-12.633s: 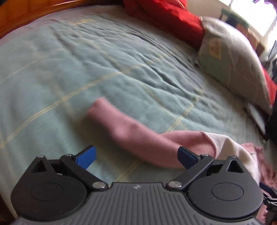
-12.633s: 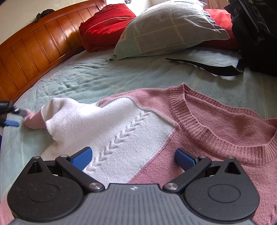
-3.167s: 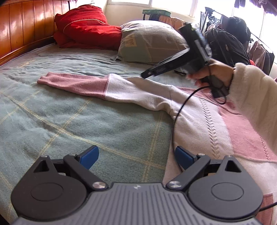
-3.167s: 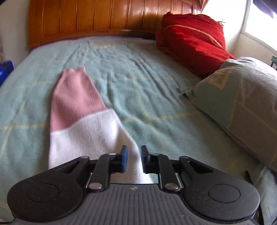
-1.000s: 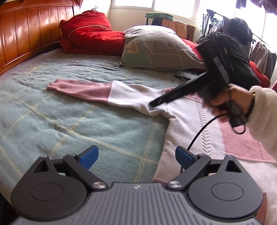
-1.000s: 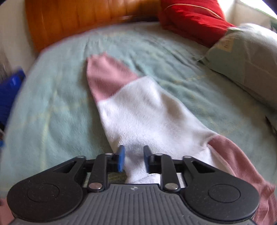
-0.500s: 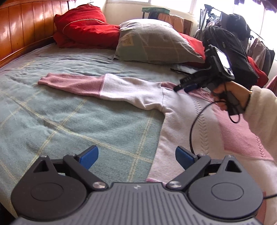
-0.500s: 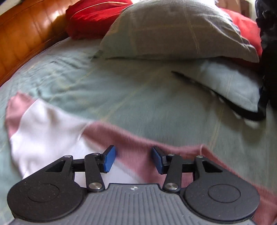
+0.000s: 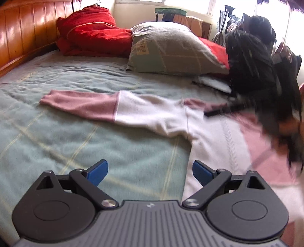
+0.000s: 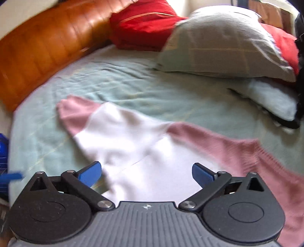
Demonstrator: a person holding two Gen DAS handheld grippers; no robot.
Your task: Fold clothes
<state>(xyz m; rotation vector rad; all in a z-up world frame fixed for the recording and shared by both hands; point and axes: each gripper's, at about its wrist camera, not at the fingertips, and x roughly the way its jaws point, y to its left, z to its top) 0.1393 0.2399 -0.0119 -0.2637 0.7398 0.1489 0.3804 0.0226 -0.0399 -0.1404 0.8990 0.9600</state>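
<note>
sweater [image 9: 212,133]: flat on bed [image 9: 57,152], sleeve [image 9: 106,106] stretched out sideways
left gripper [image 9: 150,172]: spread, empty
right gripper [image 10: 146,173]: jaws just opened wide, nothing between
done: sweater laid out
left: every fold

Daylight floods from blown-out windows [image 9: 190,3] ahead of me; glare streaks the headboard [image 9: 28,28], fisheye bends my edges; motion blur smears my right view, soft shadows throughout
</note>
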